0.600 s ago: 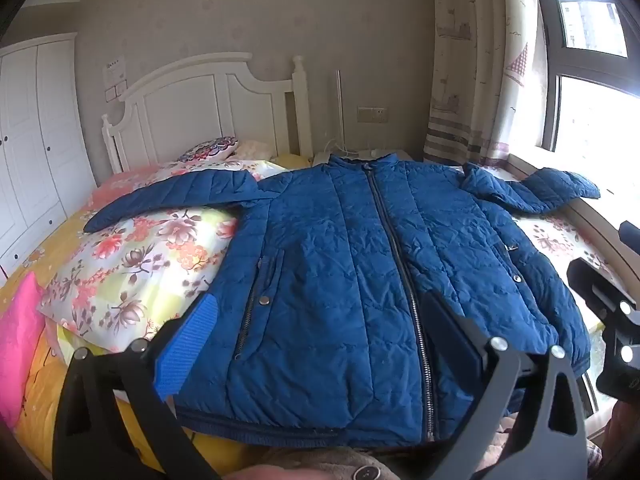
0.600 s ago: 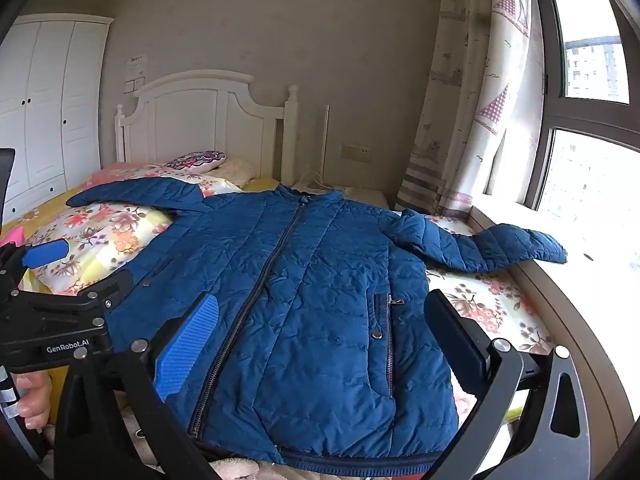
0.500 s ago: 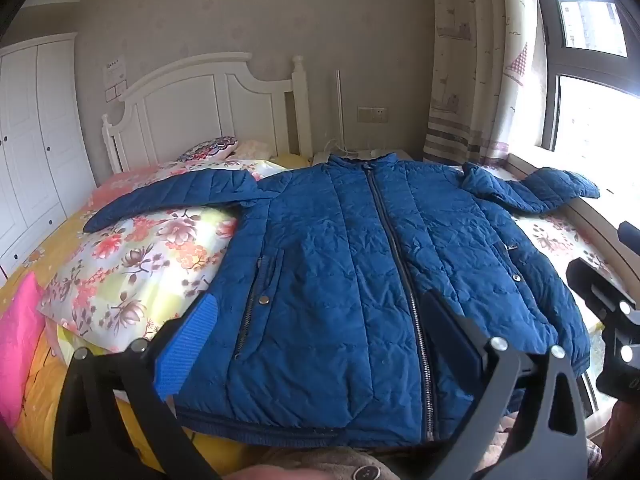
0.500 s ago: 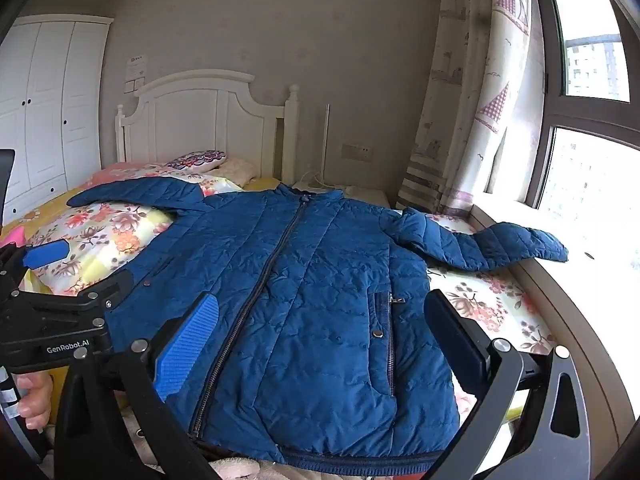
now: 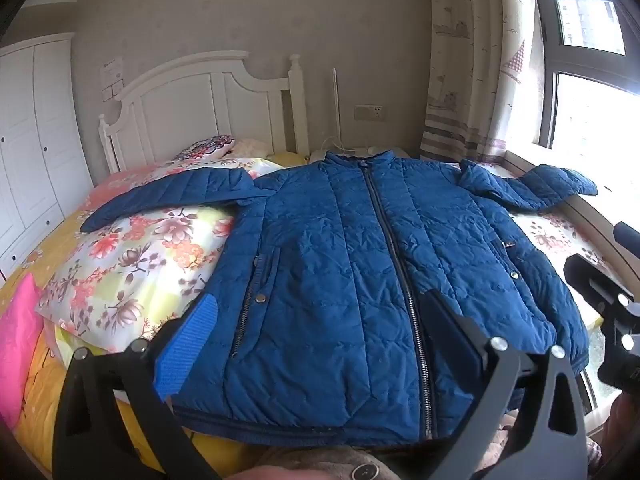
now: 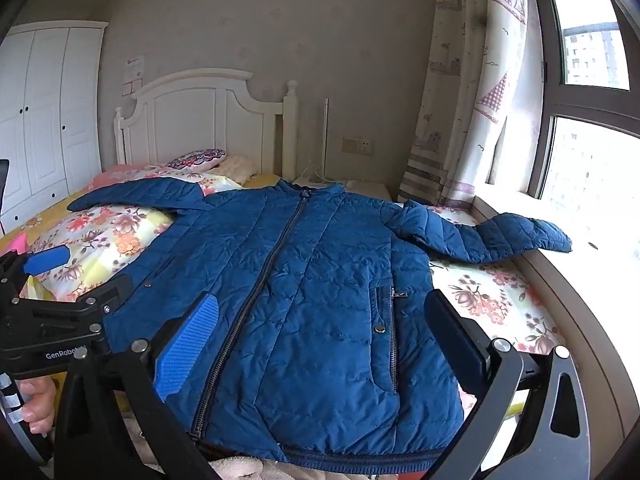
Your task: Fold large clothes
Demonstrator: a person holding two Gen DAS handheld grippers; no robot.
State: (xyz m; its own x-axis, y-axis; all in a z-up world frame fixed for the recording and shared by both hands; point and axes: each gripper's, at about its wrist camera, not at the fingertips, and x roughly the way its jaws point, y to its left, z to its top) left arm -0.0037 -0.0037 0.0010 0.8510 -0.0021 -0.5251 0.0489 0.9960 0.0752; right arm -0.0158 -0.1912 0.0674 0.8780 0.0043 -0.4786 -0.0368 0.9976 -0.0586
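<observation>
I see a floral bed (image 5: 132, 264) by the window (image 6: 592, 168); jacket (image 5: 360, 280) flat beyond both grippers' spread, empty fingers (image 5: 186, 346).

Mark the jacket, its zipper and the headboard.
jacket (image 5: 320, 280), left wrist view, front panel.
zipper (image 6: 276, 248), right wrist view, mid-length.
headboard (image 5: 192, 108), left wrist view, centre panel.
</observation>
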